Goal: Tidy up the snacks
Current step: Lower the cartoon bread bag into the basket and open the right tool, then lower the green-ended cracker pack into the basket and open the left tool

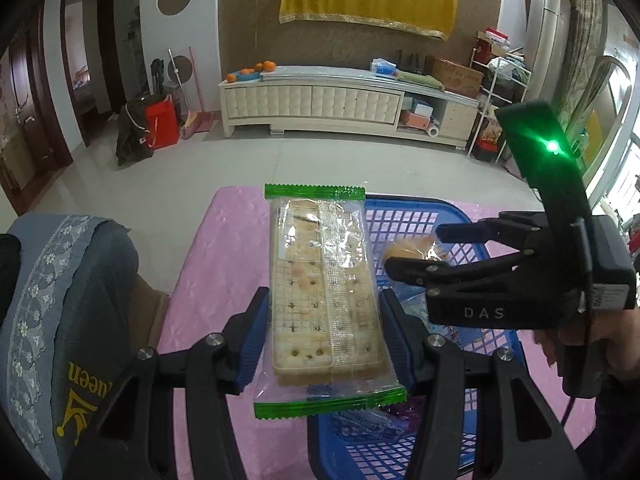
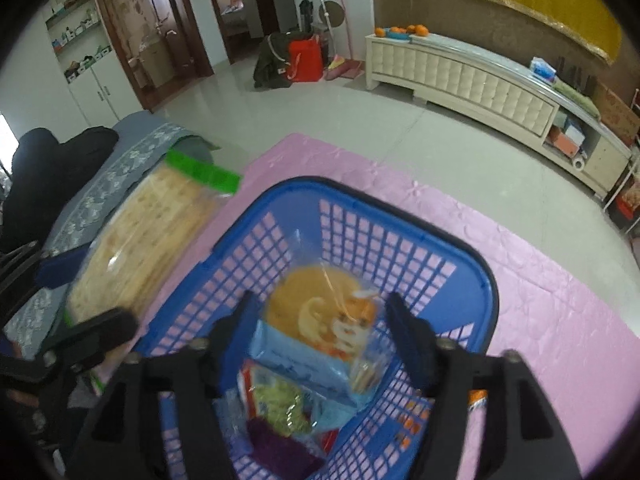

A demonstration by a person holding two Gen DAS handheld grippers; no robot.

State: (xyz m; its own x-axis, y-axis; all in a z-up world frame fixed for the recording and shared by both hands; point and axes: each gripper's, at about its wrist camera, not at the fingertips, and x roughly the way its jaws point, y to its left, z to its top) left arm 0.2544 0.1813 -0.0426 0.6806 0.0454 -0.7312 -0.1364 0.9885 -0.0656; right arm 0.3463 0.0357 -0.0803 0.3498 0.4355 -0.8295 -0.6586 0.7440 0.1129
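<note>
Left gripper [image 1: 324, 332] jaws pinch crackers [image 1: 322, 280] over the basket [image 2: 486, 276] left rim. Right gripper [image 2: 320, 332] jaws spread above basket, empty.

A pink cloth [image 2: 540, 320] covers the low table above the pale tiled floor [image 2: 360, 112]; a blue plastic basket [image 2: 472, 264] holding packaged snacks sits directly on it, near the cloth's left edge.
</note>
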